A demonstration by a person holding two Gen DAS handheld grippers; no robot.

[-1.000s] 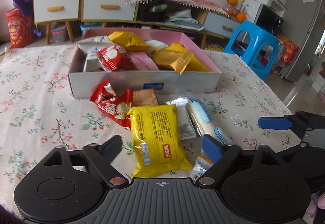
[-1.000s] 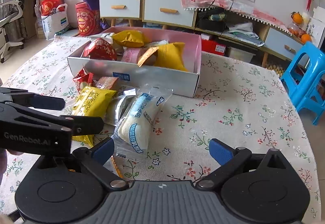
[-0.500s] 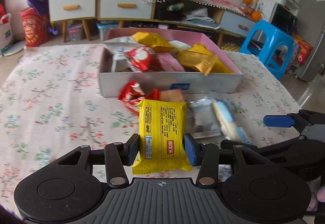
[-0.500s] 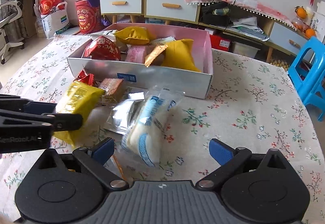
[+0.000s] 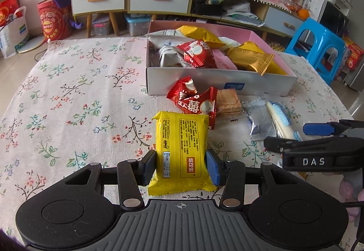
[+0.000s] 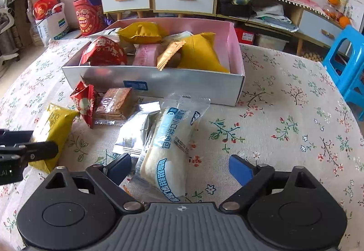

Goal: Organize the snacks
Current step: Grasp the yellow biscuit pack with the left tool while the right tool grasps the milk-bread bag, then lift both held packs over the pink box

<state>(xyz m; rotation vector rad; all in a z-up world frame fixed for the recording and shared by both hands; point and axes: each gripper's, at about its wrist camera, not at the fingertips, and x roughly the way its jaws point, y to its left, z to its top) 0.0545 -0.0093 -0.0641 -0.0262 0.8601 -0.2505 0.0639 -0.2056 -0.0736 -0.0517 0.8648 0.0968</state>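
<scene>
My left gripper (image 5: 181,167) is clamped on the yellow snack packet (image 5: 180,150), pads pressing both long edges near its lower end. The packet lies on the floral tablecloth (image 5: 75,103), top end pointing to 12 o'clock toward the box (image 5: 218,82).

My right gripper (image 6: 179,169) is wide apart and closing. The white bread pack with blue print (image 6: 173,148) lies between the fingers, nearer the left one; pads aren't on it.

Loose pile in the right wrist view: silver sachet (image 6: 134,134) touching the bread pack at its 9 o'clock, cracker pack (image 6: 115,104) at 11 o'clock of the sachet, red packet (image 6: 84,100) just beside the crackers at 9 o'clock. All sit just in front of the box's near wall.

The box is open, with a white outer wall and pink inside. It holds gold, red, pink and white packets, piled loosely. From the left gripper, the box is at 1 o'clock and the right gripper at 3 o'clock.
</scene>
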